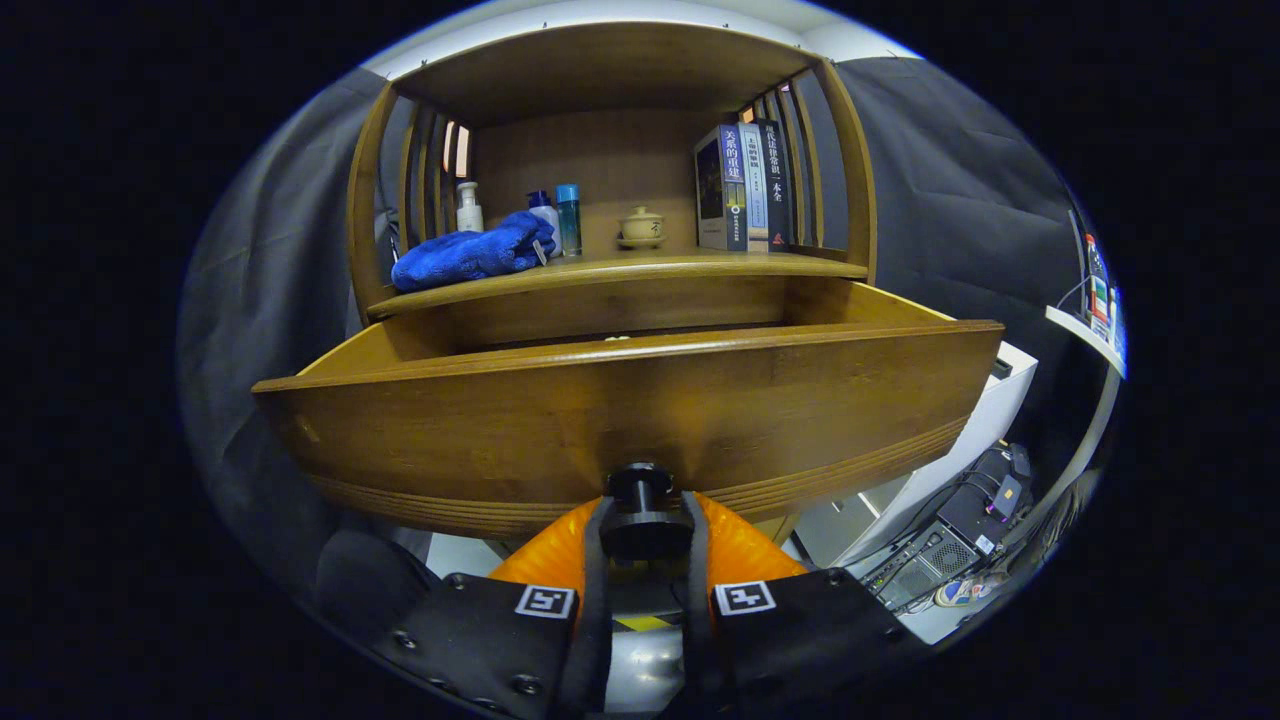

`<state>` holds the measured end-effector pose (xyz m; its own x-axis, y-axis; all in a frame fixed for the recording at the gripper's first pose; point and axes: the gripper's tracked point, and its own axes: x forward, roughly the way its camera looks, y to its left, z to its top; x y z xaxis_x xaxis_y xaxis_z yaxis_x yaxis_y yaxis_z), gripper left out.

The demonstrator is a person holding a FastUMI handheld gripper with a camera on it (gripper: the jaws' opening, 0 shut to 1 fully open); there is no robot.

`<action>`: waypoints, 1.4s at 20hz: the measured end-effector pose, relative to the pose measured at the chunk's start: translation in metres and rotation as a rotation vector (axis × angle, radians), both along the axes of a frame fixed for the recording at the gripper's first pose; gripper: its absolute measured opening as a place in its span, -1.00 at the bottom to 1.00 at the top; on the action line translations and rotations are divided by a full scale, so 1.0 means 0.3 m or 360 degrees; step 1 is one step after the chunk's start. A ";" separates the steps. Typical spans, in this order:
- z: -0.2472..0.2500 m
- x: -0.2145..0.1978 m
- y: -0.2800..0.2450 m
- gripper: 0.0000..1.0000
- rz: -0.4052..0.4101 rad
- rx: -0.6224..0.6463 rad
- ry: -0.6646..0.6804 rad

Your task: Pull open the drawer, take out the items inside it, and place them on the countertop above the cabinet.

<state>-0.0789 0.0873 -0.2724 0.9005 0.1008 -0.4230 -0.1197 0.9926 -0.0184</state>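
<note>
My gripper (645, 530) is pinched on the drawer knob (640, 510): the two orange fingers (545, 560) close in from either side of the black round knob, and both look pressed against it.

The knob sits at the bottom centre of the drawer front (630, 420). The front is a broad panel of brown wood with fine grooves running along its lower edge.

The drawer (640, 345) stands pulled well out from the cabinet (610, 150). From this low angle I see its top rim and side walls but not its floor. A small pale speck shows just over the rim near the middle; I cannot tell what it is. Contents otherwise hidden.

Countertop (630, 268) lies above the drawer, beyond my fingers, under a wooden hood with slatted sides. On it:
- a crumpled blue cloth (470, 255) to the left
- a white pump bottle (469, 208) behind the cloth
- two blue-capped bottles (560, 218) just beside the cloth
- a small lidded cup on a saucer (641, 226) near the middle
- upright books (745, 187) to the right, against the slats

Off to the right, lower down, a white unit (985, 420) with cables and a computer case (945, 545) beside it.
</note>
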 end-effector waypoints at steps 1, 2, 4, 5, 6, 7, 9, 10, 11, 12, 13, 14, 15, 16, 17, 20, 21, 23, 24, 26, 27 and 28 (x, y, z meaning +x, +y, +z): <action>0.001 -0.009 -0.002 -0.25 -0.0004 -0.0002 0.0002; -0.001 -0.019 -0.004 -0.25 -0.0009 0.0000 0.0004; -0.001 -0.036 -0.008 -0.25 -0.0017 0.0002 0.0007; -0.002 -0.043 -0.009 -0.25 -0.0013 0.0003 0.0010; -0.006 -0.058 -0.011 -0.25 -0.0005 -0.0008 0.0023; -0.008 -0.072 -0.012 -0.25 0.0002 -0.0015 0.0032; -0.014 -0.103 -0.021 -0.25 -0.0001 -0.0016 0.0062; -0.013 -0.117 -0.023 -0.25 -0.0007 -0.0004 0.0072; -0.019 -0.132 -0.025 -0.25 -0.0015 0.0001 0.0092; -0.016 -0.148 -0.024 -0.25 -0.0015 -0.0003 0.0091; -0.019 -0.162 -0.030 -0.25 -0.0013 -0.0033 0.0093; -0.023 -0.178 -0.031 -0.25 -0.0011 -0.0040 0.0098; -0.018 -0.182 -0.034 -0.25 -0.0015 -0.0048 0.0089; -0.027 -0.199 -0.036 -0.25 -0.0020 -0.0040 0.0114; -0.023 -0.208 -0.032 -0.24 -0.0021 -0.0030 0.0103; -0.020 -0.210 -0.035 -0.25 -0.0037 -0.0049 0.0104; -0.023 -0.209 -0.033 -0.24 -0.0045 -0.0054 0.0132; -0.027 -0.214 -0.034 -0.23 -0.0052 -0.0057 0.0175; -0.022 -0.217 -0.034 -0.11 -0.0058 -0.0047 0.0191; 0.024 -0.215 -0.027 0.01 -0.0064 -0.0011 0.0191; 0.078 -0.209 -0.022 0.07 -0.0056 -0.0004 0.0140; 0.140 -0.196 -0.009 0.12 -0.0028 0.0003 0.0093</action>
